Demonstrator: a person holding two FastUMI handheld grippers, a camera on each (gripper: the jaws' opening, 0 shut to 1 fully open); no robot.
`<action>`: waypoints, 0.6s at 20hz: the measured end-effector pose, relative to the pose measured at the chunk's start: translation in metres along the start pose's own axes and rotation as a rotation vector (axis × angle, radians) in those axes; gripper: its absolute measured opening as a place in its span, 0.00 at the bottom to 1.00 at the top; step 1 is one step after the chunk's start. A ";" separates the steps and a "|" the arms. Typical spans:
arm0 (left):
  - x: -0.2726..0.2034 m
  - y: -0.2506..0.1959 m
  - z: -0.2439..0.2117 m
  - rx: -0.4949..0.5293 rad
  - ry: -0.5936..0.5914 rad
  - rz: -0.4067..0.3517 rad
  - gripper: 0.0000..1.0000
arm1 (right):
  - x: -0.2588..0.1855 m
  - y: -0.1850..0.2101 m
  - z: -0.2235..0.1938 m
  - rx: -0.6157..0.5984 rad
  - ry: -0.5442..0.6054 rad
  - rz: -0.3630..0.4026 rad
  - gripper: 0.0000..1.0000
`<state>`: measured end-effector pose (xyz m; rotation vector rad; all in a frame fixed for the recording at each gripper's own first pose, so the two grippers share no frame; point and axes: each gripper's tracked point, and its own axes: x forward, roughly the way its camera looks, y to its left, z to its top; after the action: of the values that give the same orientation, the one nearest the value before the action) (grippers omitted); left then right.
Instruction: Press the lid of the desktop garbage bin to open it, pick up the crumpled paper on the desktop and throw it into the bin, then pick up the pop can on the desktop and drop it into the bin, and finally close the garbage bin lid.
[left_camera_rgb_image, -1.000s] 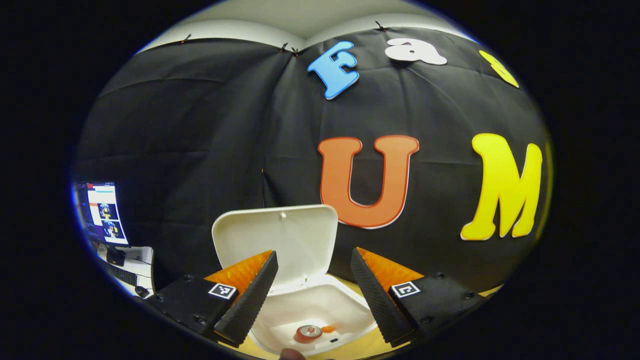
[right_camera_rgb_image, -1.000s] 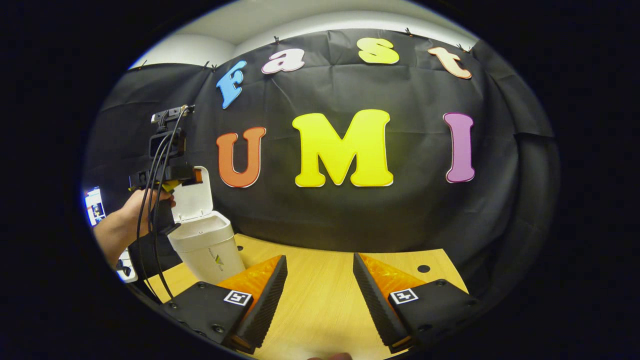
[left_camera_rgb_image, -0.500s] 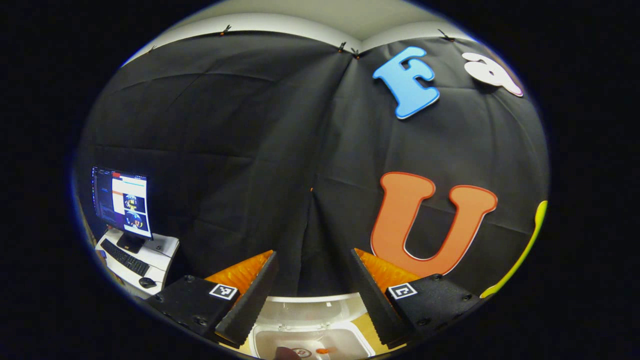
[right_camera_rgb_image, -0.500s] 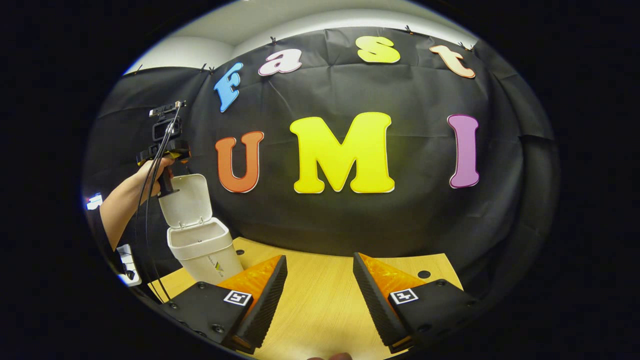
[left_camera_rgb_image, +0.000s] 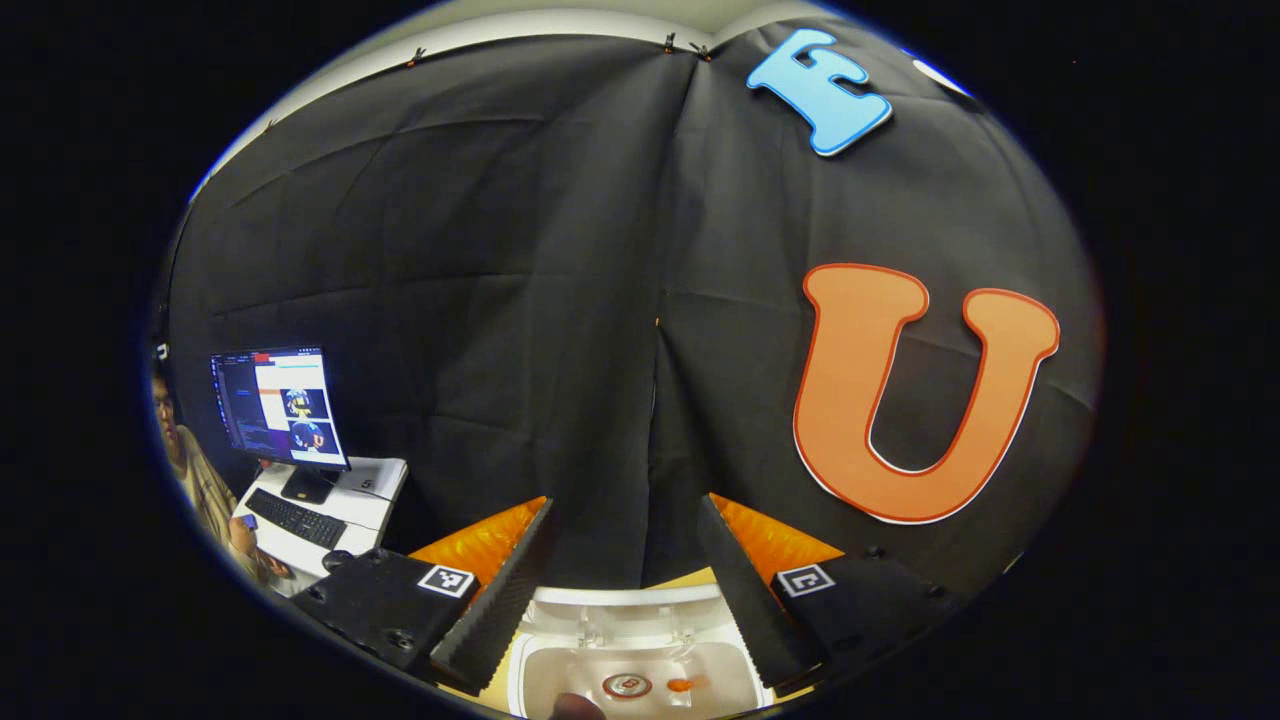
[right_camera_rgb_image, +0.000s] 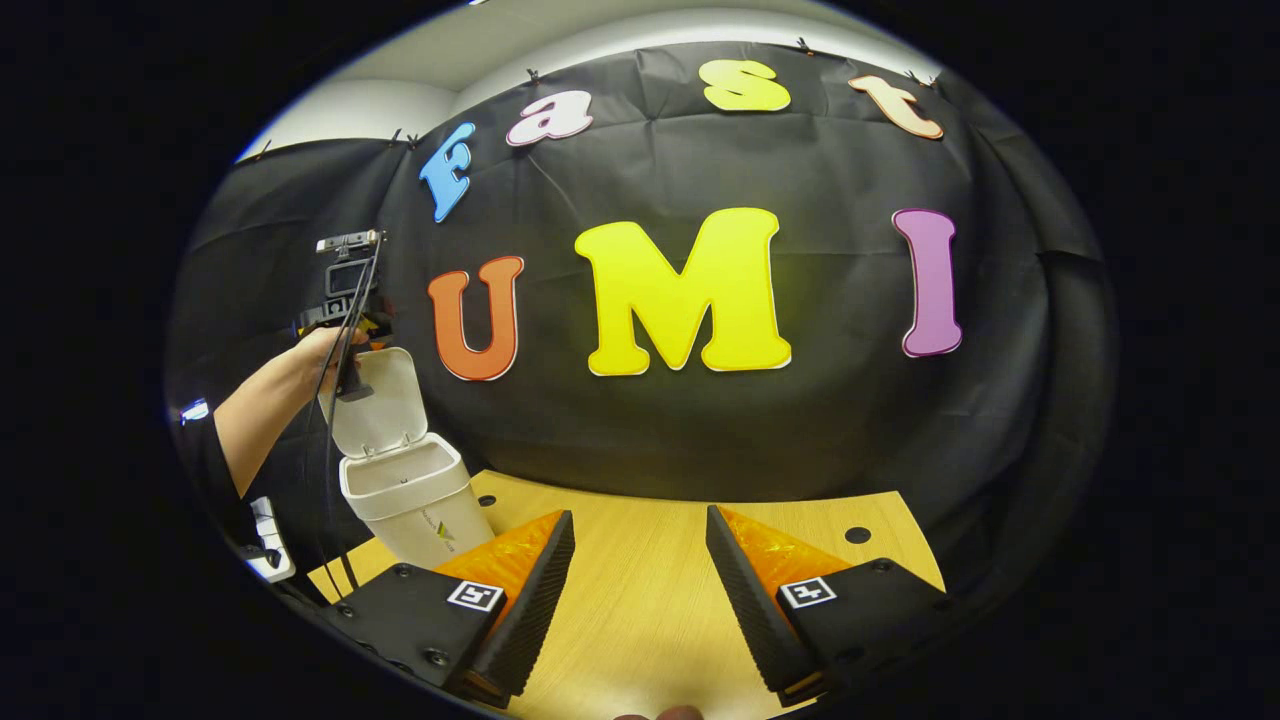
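Overhead, left tool (left_camera_rgb_image: 625, 560) above bin rim (left_camera_rgb_image: 630, 598).

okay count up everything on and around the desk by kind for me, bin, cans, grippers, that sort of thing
Bins: 1, the garbage bin, lid up
Pop cans: 1, the pop can inside the bin
Grippers: 2, left gripper and right gripper, both open
Monitors: 1, the monitor
Keyboards: 1, the keyboard
Total: 6

In the left gripper view the bin (left_camera_rgb_image: 640, 670) is cut off at the bottom edge — the pop can (left_camera_rgb_image: 627, 686) inside shows just its top, and the small orange bit (left_camera_rgb_image: 682, 685) beside it is too small to identify. The seated person (left_camera_rgb_image: 195, 475) — cropped at the left edge.
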<state>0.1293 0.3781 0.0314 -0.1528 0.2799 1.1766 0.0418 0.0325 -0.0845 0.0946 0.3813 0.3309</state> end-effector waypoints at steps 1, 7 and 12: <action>-0.006 -0.001 -0.005 -0.001 0.006 0.008 0.94 | -0.001 -0.002 -0.003 -0.001 0.001 0.000 0.85; -0.059 -0.011 -0.045 -0.047 0.038 -0.043 0.94 | -0.007 -0.012 -0.007 0.010 0.009 0.017 0.84; -0.086 -0.015 -0.084 -0.049 0.072 -0.051 0.94 | -0.021 -0.029 -0.012 -0.011 0.009 0.016 0.85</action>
<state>0.1008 0.2743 -0.0236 -0.2439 0.3095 1.1297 0.0276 -0.0011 -0.0923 0.0856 0.3882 0.3490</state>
